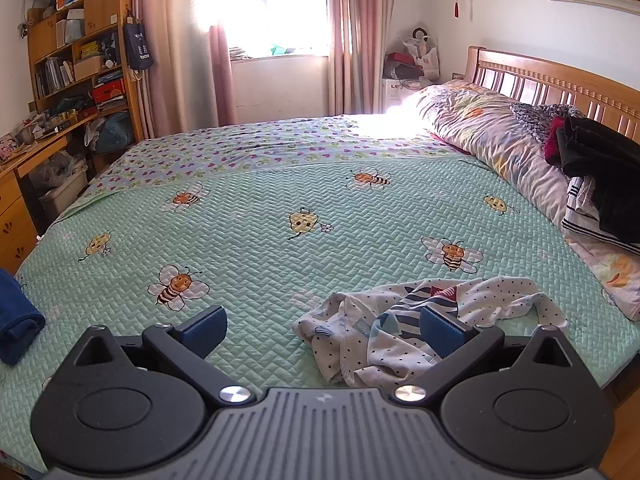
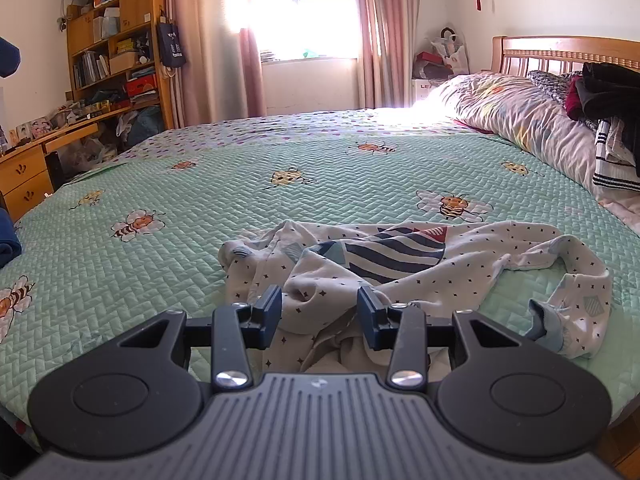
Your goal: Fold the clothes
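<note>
So, left gripper [image 1: 322, 330] hangs over the green bee quilt [image 1: 260, 248], jaws wide apart, nothing between them. White dotted garment [image 2: 400, 264] lies crumpled near the bed's near edge. Right gripper [image 2: 319, 312] half open just above its bunched cloth; whether the fingers touch it, can't tell.

Daylight from window [image 1: 276, 4] blows out to glare, washing far bed [image 1: 384, 124]. Foreground sharp, evenly lit. Strong fisheye bending at edges.
</note>
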Demonstrator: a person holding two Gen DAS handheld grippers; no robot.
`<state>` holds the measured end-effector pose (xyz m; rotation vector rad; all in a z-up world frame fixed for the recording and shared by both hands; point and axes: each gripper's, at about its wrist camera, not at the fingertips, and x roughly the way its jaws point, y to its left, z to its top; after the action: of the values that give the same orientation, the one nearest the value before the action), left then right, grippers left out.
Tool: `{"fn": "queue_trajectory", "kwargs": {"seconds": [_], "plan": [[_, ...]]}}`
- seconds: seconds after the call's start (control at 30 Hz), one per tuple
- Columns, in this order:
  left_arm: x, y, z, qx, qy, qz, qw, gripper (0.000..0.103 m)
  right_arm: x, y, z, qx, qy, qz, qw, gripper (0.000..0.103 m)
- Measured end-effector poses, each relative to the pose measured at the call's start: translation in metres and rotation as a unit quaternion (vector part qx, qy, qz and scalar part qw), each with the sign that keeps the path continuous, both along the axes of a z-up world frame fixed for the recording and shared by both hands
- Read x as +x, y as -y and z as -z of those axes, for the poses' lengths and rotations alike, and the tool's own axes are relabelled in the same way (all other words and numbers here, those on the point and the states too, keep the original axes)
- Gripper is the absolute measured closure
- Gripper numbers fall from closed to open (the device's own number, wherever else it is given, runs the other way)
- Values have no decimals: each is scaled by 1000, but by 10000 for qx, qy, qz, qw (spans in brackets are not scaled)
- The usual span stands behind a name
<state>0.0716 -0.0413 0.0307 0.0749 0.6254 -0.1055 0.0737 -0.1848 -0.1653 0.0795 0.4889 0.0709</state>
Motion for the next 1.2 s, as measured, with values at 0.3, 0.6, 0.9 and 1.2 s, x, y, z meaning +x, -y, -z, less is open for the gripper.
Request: {"fn": "queue_trajectory", "kwargs": {"seconds": [0.3,0.6,0.9,1.2], "plan": [[16,-18,29,-262,-381,56,9989,1,3,-1,1,-25,-20,-20,10000,59],[60,-112,123,-637,-1555,-1206,9784,1,28,-53,9,-1828,377,-544,9809,41],[70,-138,159,-550,-1859,-1585,9681,3,108,-119,44,-3033,-88,-1049,9471,34],[76,-171,187,-918,-2030,-1661,9606,2,136,-100,59,-2258,-589,-945,9678,86]]}}
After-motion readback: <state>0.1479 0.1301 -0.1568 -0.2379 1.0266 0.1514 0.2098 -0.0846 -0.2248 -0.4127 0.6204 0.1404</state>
